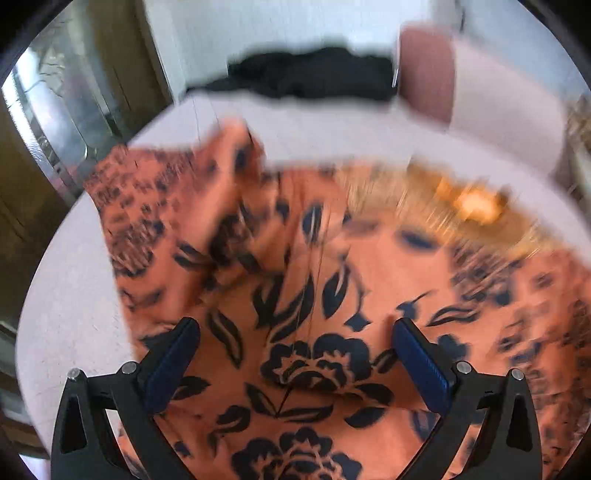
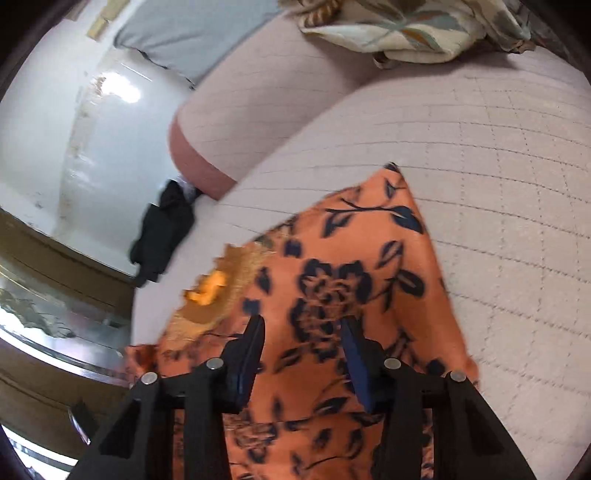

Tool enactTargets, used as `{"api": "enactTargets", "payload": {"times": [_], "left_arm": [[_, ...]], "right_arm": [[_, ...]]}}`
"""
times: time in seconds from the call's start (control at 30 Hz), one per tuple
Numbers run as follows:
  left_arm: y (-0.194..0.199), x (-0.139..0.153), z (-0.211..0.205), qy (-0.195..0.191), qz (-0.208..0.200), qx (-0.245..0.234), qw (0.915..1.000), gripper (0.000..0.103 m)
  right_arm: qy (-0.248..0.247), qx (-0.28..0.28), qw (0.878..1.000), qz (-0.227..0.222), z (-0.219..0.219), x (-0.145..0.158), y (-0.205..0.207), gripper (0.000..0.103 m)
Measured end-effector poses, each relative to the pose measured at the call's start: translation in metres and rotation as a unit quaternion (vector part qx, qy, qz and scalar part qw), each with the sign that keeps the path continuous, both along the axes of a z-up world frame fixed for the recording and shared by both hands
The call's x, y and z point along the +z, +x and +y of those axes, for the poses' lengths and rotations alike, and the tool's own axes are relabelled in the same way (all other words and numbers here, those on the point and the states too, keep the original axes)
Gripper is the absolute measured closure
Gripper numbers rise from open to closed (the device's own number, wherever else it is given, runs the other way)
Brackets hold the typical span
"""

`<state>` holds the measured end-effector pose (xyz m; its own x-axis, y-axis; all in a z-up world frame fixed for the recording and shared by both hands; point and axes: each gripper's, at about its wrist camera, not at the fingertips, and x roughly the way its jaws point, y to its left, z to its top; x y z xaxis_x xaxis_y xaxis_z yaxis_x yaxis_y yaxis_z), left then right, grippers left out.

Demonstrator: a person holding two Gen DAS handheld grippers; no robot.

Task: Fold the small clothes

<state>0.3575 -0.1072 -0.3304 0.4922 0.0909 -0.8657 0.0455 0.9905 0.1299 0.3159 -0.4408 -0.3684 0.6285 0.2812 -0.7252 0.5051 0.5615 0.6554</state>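
Both fingers apart | orange floral garment (image 1: 306,295) beneath, between, ungripped

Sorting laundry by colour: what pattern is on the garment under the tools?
Orange garment with dark navy flowers and leaves; clearest in the right wrist view.

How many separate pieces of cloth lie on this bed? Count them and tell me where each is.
3: the orange floral garment spread under both tools, a black garment at the bed's edge, a pale leaf-print cloth by the pillow. Others may lie out of view.
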Motion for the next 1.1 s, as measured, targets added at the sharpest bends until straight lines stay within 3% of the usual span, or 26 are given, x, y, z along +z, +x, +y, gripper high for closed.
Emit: {"api": "enactTargets", "payload": {"times": [0.07,0.13,0.23,0.4,0.47,0.57,0.63,0.77,0.9,1.0,1.1], "left_arm": [[0.0,-0.001,0.001,-0.015,-0.021,0.005,0.9997,0.0],[0.002,0.0,0.0,-0.011,-0.012,0.002,0.9999,0.0],[0.001,0.011,0.0,-0.005,-0.018,0.001,0.9998,0.0],[-0.027,0.055,0.015,0.0,-0.098,0.0,0.9951,0.0],[-0.043,0.068,0.027,-0.008,-0.12,0.002,0.9927,0.0],[-0.063,0.085,0.064,-0.04,-0.137,0.028,0.9894,0.0],[-0.076,0.094,0.094,-0.066,-0.13,0.035,0.9887,0.0],[-0.087,0.102,0.15,-0.055,-0.106,0.054,0.9914,0.0],[-0.084,0.12,0.235,-0.035,-0.099,0.126,0.9864,0.0],[-0.065,0.127,0.301,-0.07,-0.087,0.194,0.9746,0.0],[-0.035,0.119,0.333,-0.141,-0.063,0.213,0.9647,0.0]], "right_arm": [[-0.014,0.015,0.999,0.036,0.0,-0.013,0.007,0.056],[-0.03,0.026,0.997,0.069,0.005,-0.026,0.011,0.061],[-0.061,0.038,0.994,0.082,0.005,-0.012,0.009,0.061],[-0.032,0.04,0.999,0.011,0.021,0.033,-0.013,0.06],[-0.04,0.052,0.998,-0.023,0.028,0.059,-0.034,0.049],[-0.047,0.063,0.995,-0.067,0.059,0.087,-0.072,0.034],[-0.049,0.08,0.992,-0.088,0.078,0.097,-0.095,0.034],[-0.04,0.122,0.989,-0.071,0.119,0.086,-0.099,0.034],[-0.036,0.148,0.986,-0.062,0.148,0.074,-0.081,0.034],[-0.048,0.163,0.983,-0.066,0.157,0.075,-0.072,0.034],[-0.047,0.167,0.983,-0.064,0.165,0.067,-0.056,0.034]]}}
